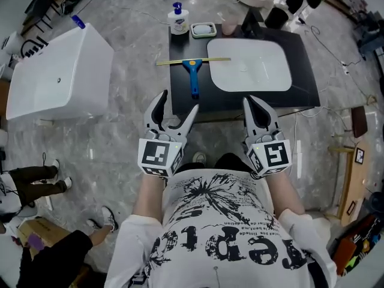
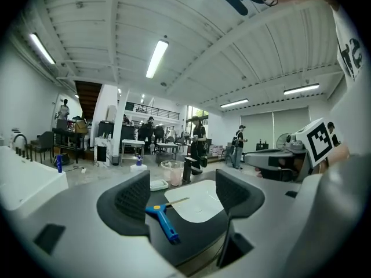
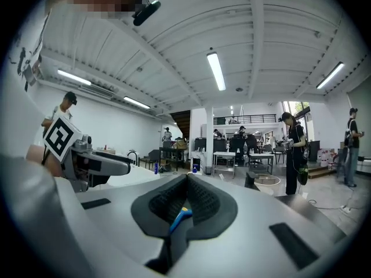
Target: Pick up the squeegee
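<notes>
The squeegee (image 1: 193, 77) lies on a black counter (image 1: 300, 53) above a marble floor (image 1: 132, 71).

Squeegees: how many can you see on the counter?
1. The squeegee lies on the black counter, left of the white basin, handle toward the person.

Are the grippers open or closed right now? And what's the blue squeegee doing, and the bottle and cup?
Blue-handled squeegee with a yellow blade: lying flat on the black counter, untouched.
Left gripper: open, empty, short of the counter.
Right gripper: shut, holding nothing.
White pump bottle with a blue top: standing upright.
Pink cup: standing upright.
</notes>
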`<action>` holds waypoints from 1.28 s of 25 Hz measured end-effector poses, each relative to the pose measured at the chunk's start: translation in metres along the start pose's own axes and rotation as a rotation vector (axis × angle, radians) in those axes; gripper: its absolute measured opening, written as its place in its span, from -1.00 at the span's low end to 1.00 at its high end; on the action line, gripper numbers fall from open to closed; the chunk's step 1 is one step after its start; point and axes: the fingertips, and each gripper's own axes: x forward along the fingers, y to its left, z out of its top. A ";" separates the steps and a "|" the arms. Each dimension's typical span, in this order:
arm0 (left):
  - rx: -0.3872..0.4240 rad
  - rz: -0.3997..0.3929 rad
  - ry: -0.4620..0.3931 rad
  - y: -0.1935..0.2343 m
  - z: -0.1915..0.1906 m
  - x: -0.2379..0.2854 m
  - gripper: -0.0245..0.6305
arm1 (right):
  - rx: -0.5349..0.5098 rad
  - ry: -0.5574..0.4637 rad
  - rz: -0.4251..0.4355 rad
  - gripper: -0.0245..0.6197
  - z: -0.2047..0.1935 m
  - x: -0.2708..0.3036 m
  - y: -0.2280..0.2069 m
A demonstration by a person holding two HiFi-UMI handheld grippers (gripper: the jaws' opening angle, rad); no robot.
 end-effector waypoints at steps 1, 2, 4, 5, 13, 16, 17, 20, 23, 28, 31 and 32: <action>-0.008 0.003 0.009 0.006 -0.003 0.010 0.12 | 0.004 0.007 0.003 -0.88 -0.004 0.011 -0.005; -0.015 0.008 0.021 0.011 -0.008 0.021 0.12 | 0.009 0.012 0.006 -0.88 -0.008 0.023 -0.011; -0.022 0.019 0.054 0.021 -0.019 0.044 0.12 | 0.017 0.023 0.019 -0.88 -0.017 0.045 -0.024; -0.023 0.025 0.071 0.025 -0.025 0.056 0.12 | 0.021 0.029 0.027 -0.88 -0.022 0.056 -0.032; -0.066 0.122 0.234 0.063 -0.080 0.161 0.12 | 0.030 0.087 0.127 -0.88 -0.050 0.155 -0.098; -0.102 0.159 0.317 0.078 -0.111 0.199 0.12 | 0.024 0.122 0.176 -0.88 -0.066 0.192 -0.120; -0.118 0.171 0.343 0.083 -0.122 0.212 0.12 | 0.019 0.133 0.191 -0.88 -0.072 0.204 -0.126; -0.171 0.210 0.436 0.095 -0.159 0.243 0.12 | 0.013 0.167 0.230 -0.88 -0.091 0.233 -0.143; -0.203 0.243 0.529 0.102 -0.193 0.265 0.12 | 0.032 0.210 0.260 -0.88 -0.115 0.252 -0.156; -0.249 0.307 0.640 0.119 -0.233 0.293 0.12 | 0.054 0.272 0.303 -0.88 -0.149 0.279 -0.173; -0.258 0.337 0.715 0.127 -0.251 0.303 0.11 | 0.064 0.293 0.310 -0.88 -0.163 0.293 -0.185; -0.258 0.341 0.735 0.128 -0.255 0.306 0.11 | 0.069 0.299 0.309 -0.88 -0.166 0.297 -0.190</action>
